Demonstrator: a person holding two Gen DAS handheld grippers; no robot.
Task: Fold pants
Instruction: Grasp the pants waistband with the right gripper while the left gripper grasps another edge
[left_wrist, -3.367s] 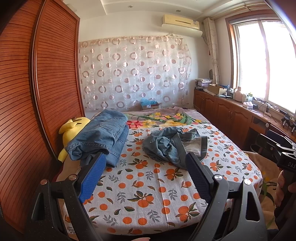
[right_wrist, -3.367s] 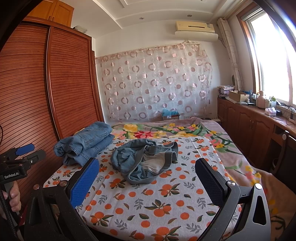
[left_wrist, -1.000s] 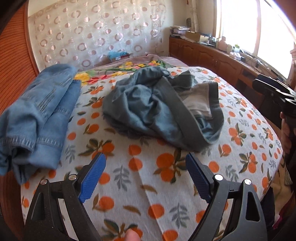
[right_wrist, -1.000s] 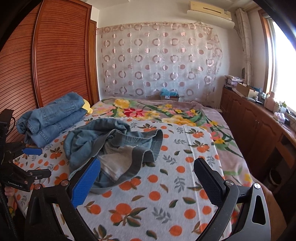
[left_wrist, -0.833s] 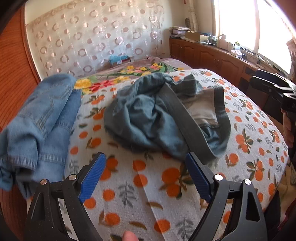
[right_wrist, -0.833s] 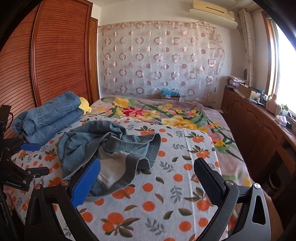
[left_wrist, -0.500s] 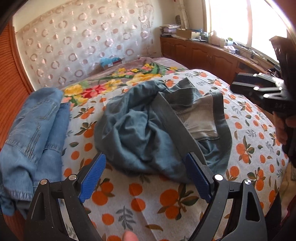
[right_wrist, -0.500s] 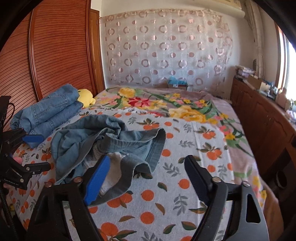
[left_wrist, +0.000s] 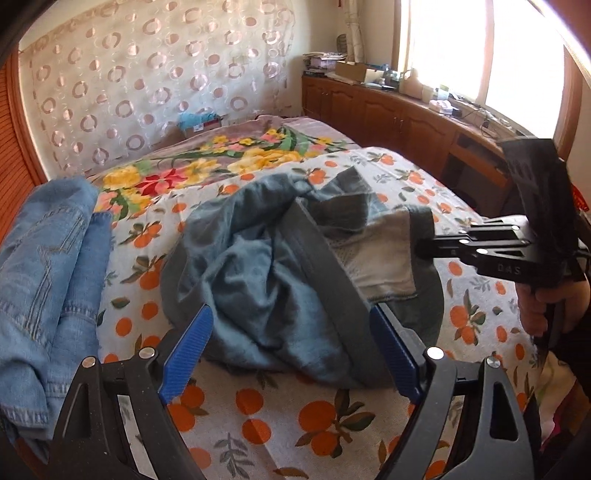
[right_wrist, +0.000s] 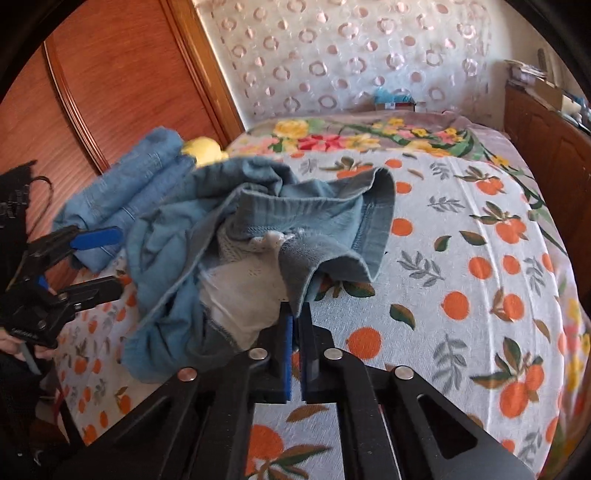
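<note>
Since approx. a second ago both wrists came in closer; the crumpled grey-blue pants (left_wrist: 266, 280) lie mid-bed (left_wrist: 332, 417), no clear long axis, waistband toward the window side. Right gripper (right_wrist: 295, 321) has pinched the waistband; left gripper (left_wrist: 288, 350) gapes wide, empty. Folding not begun yet.

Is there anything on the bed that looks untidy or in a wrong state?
Yes. The grey-blue pants lie crumpled in a heap in the middle of the bed, partly inside out with the white pocket lining showing. The right claw has pinched their waistband edge.
</note>
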